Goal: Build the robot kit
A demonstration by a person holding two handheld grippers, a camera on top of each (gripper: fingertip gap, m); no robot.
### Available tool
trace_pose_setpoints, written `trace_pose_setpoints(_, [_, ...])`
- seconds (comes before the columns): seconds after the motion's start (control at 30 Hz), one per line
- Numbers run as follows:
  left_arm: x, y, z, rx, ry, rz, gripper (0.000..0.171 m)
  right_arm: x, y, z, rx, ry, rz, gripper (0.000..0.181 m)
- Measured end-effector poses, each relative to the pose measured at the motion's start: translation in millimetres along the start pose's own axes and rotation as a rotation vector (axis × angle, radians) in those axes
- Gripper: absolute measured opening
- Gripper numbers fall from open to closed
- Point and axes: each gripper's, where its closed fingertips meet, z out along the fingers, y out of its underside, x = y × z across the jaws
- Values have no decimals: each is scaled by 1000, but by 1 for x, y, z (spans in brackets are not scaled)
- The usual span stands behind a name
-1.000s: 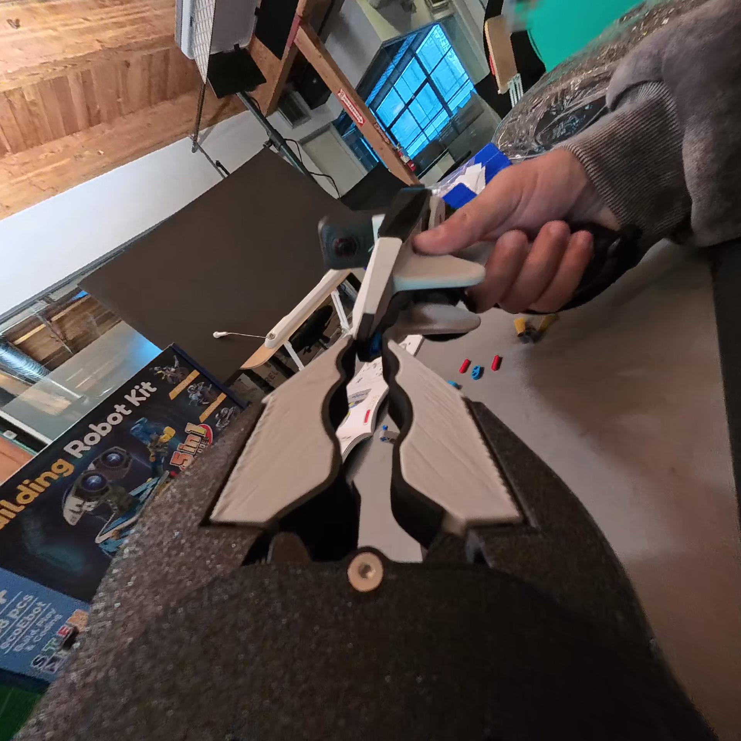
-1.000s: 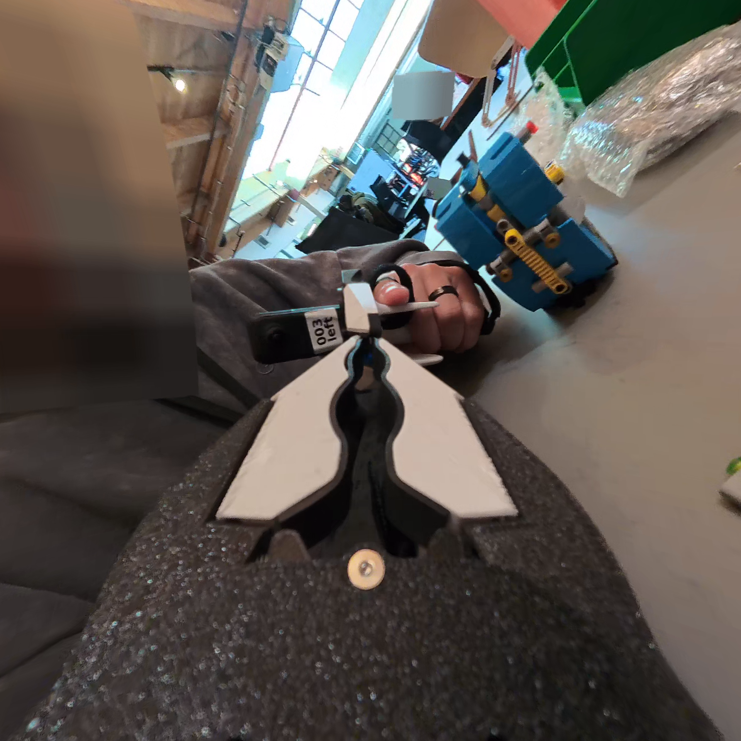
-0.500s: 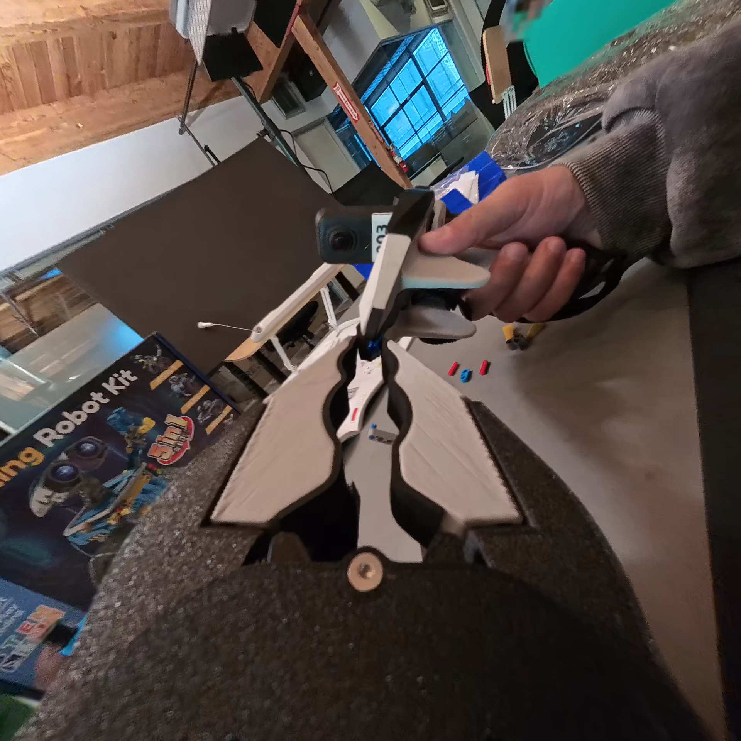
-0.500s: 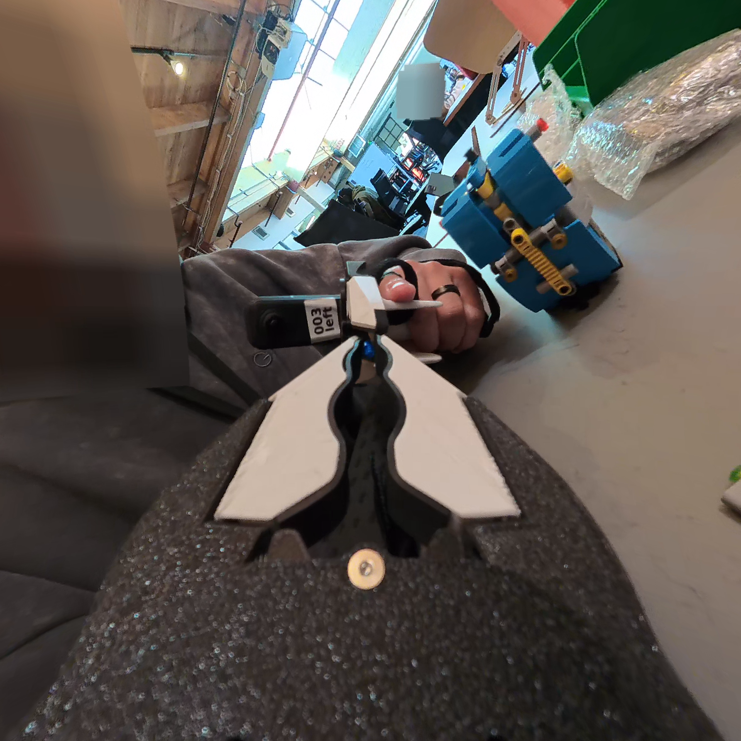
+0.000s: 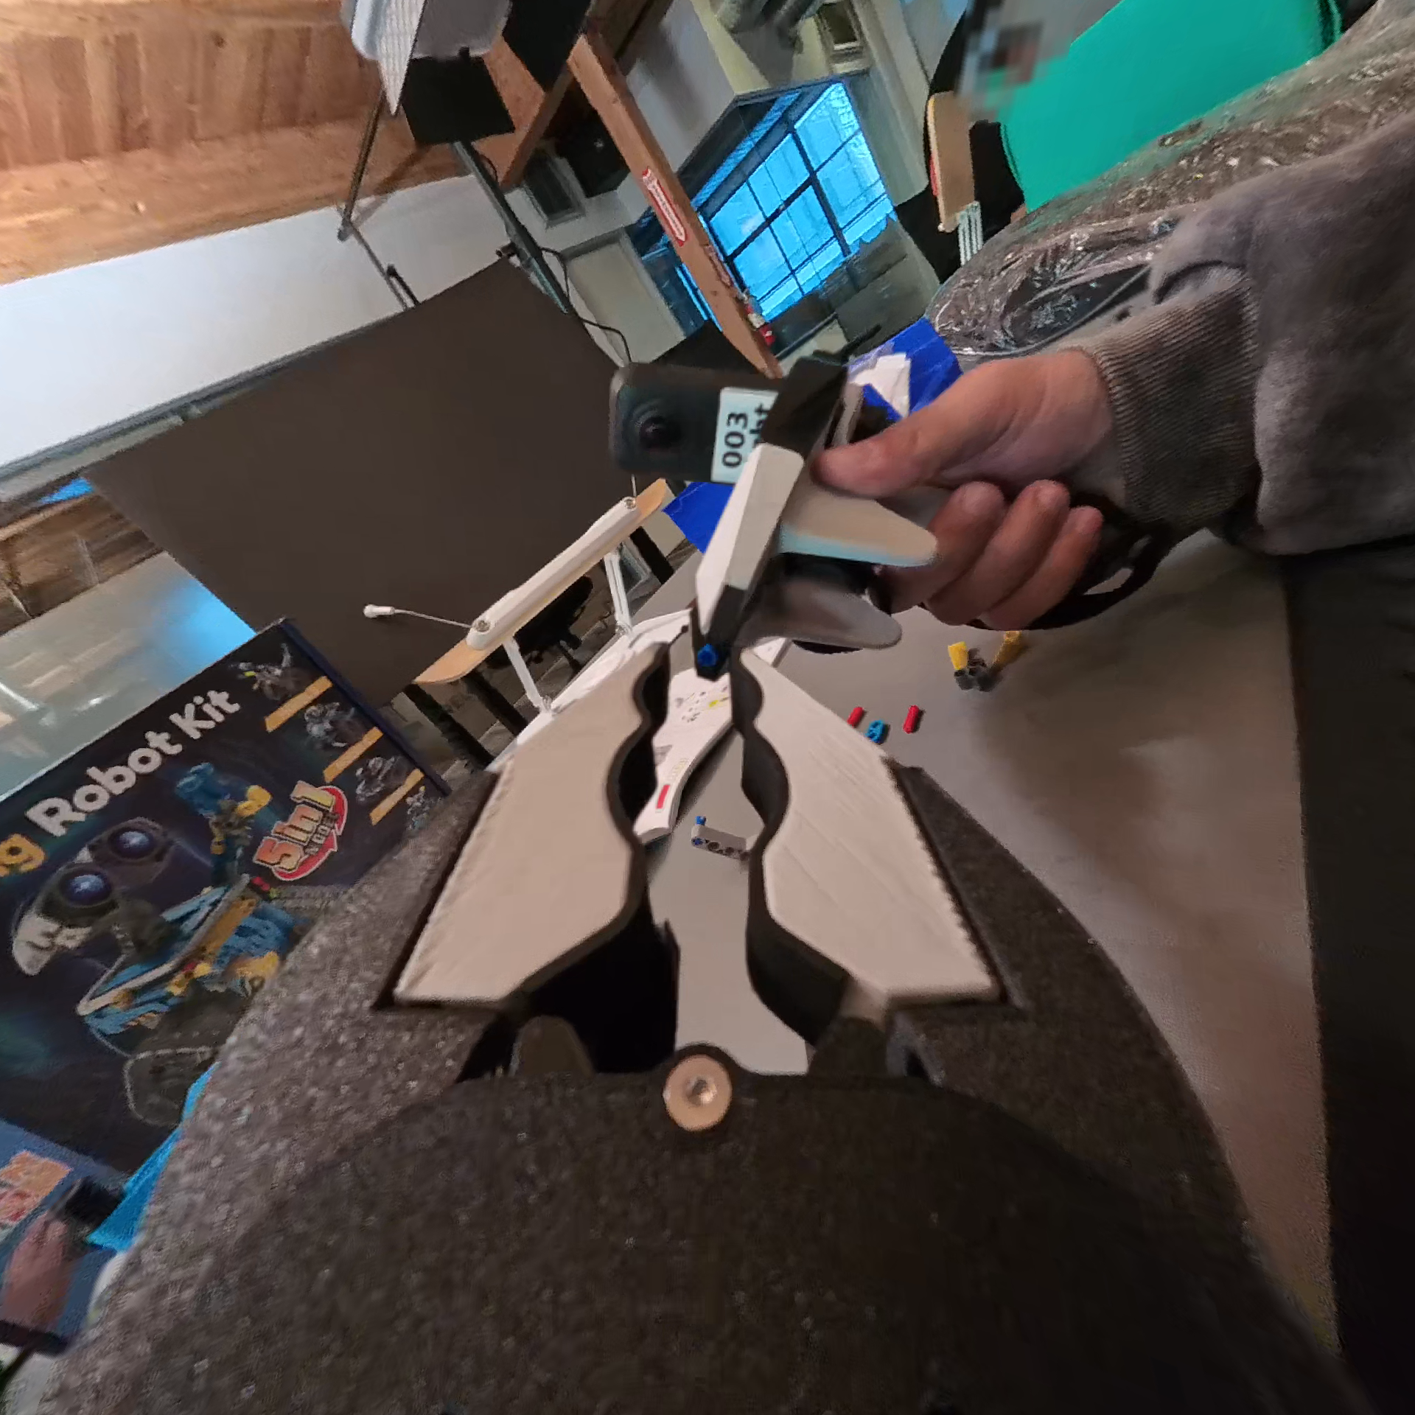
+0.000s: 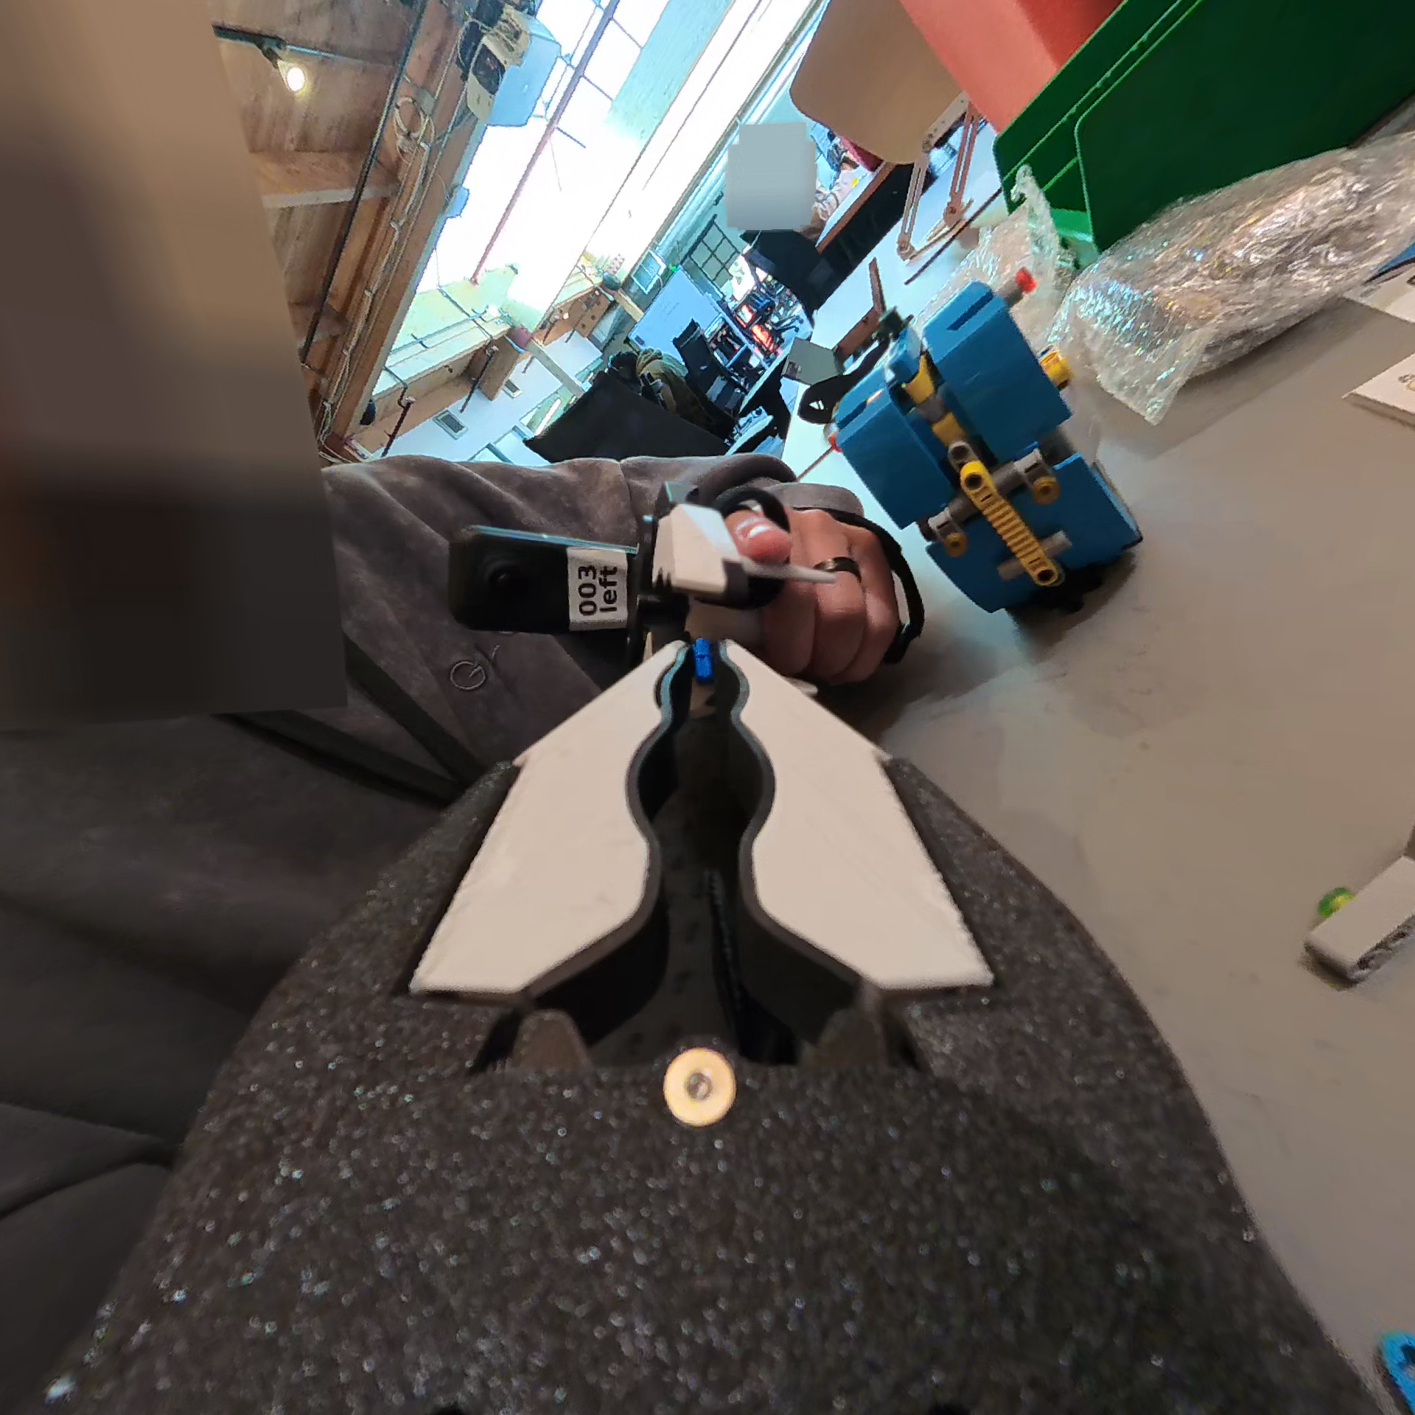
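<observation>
Grey table (image 5: 1110, 880): red and blue small pieces (image 5: 880, 723), yellow pieces (image 5: 984, 662), white booklet (image 5: 681, 773) and printed kit box (image 5: 176, 842); blue brick assembly (image 6: 988, 459), bubble wrap (image 6: 1225, 268), green bin (image 6: 1225, 115) toward far edge.

My left gripper (image 5: 700, 681) has smooth, matt pale plastic fingers (image 5: 536, 857) with finely ribbed faces, set in coarse, speckled black foam (image 5: 612, 1225) around a dull metal screw head (image 5: 697, 1089). My right gripper (image 6: 698, 674) is built alike, its fingers plainer, pinching a small glossy blue plastic pin (image 6: 701, 661). The table (image 6: 1187, 804) is smooth grey, faintly sheened. On the far side, the blue block model (image 6: 988, 467) looks like hard shiny plastic beside crinkled, glittering clear wrap (image 6: 1225, 276). To my left, the printed box (image 5: 176, 842) is glossy cardboard. My sleeve (image 5: 1286, 321) is soft, fuzzy grey fleece. Overhead the ceiling boards (image 5: 153, 122) are raw matt wood.
</observation>
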Motion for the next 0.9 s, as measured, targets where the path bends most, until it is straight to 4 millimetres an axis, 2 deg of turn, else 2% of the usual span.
trace_pose_setpoints(0.03, [4,-1,-1,4,10,19,9,0,1,0,-4,-3,3,4])
trace_pose_setpoints(0.33, [5,0,-1,-8,-31,152,8,1,3,-2,-22,13,6,4])
trace_pose_setpoints(0.47, [2,7,1,-49,-64,209,8,11,0,-4,-17,110,-54,4])
trace_pose_setpoints(0.67, [0,15,4,-99,-66,240,5,24,-3,-9,-47,330,-254,5])
trace_pose_setpoints(0.9, [1,13,3,-98,-64,256,5,25,-4,-11,-44,361,-290,12])
